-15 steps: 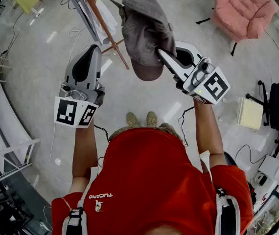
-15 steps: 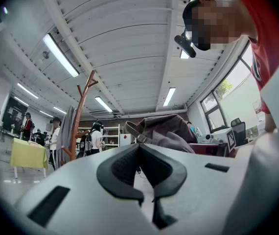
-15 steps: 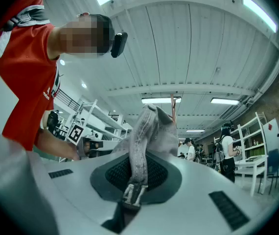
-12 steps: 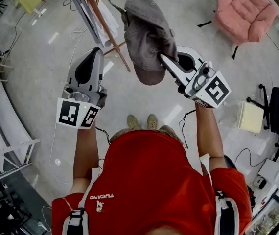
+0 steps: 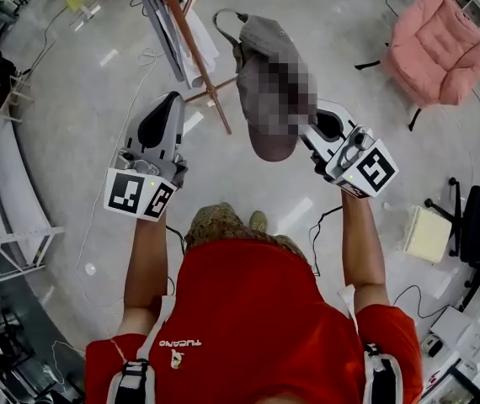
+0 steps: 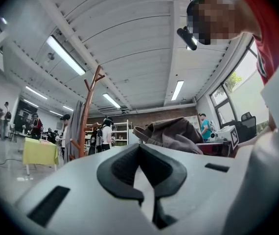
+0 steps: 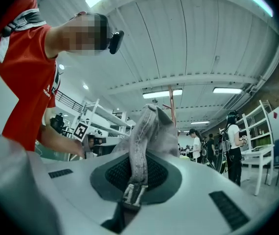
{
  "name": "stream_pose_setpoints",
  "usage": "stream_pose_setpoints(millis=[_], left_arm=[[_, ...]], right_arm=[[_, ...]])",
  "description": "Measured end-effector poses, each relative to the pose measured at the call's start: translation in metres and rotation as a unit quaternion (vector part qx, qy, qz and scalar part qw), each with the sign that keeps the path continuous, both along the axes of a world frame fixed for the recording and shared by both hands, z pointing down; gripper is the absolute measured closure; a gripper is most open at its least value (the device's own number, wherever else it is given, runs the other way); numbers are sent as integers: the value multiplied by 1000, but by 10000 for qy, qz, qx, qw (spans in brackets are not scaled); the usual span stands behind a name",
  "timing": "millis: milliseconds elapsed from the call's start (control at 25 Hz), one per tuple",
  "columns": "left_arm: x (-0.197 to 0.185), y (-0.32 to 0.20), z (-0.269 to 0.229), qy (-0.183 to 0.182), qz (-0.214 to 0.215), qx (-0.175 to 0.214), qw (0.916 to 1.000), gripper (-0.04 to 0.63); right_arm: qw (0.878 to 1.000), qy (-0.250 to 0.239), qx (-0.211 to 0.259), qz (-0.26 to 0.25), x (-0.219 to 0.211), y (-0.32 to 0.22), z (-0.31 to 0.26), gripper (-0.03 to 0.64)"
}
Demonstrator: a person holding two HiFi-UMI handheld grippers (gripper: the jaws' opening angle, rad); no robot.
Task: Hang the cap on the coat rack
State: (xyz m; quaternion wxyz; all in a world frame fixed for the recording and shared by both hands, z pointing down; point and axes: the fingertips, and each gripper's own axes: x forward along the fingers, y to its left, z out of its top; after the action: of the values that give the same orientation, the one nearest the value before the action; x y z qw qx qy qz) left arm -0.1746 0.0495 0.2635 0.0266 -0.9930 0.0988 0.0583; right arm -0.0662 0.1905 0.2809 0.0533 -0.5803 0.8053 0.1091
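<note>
Mid-carry: floppy grey-brown fabric cap (image 5: 265, 36) at upper centre, strap (image 7: 138, 160) clamped in right tongs (image 7: 134, 182), left tongs (image 6: 147, 180) together and empty; next, likely reach to the reddish wooden coat rack (image 5: 191, 45) upper left, hook it on

Red tee (image 5: 257, 301) w/ white logo (image 5: 177, 342)

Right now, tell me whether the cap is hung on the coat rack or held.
Held, not hung: the right gripper is shut on the cap by its strap, beside the coat rack.
</note>
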Motion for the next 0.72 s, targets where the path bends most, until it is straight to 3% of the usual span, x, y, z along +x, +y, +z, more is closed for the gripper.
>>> stream_pose_setpoints(millis=[320,720], left_arm=[[31,-54,14,82,-336,-16,9994,588],[97,-163,34,181,-662,-118,9976,588]], right_arm=[[9991,124,-329,-233,41,-52,22,583],[9944,265,-869,-545,116,-165,42,583]])
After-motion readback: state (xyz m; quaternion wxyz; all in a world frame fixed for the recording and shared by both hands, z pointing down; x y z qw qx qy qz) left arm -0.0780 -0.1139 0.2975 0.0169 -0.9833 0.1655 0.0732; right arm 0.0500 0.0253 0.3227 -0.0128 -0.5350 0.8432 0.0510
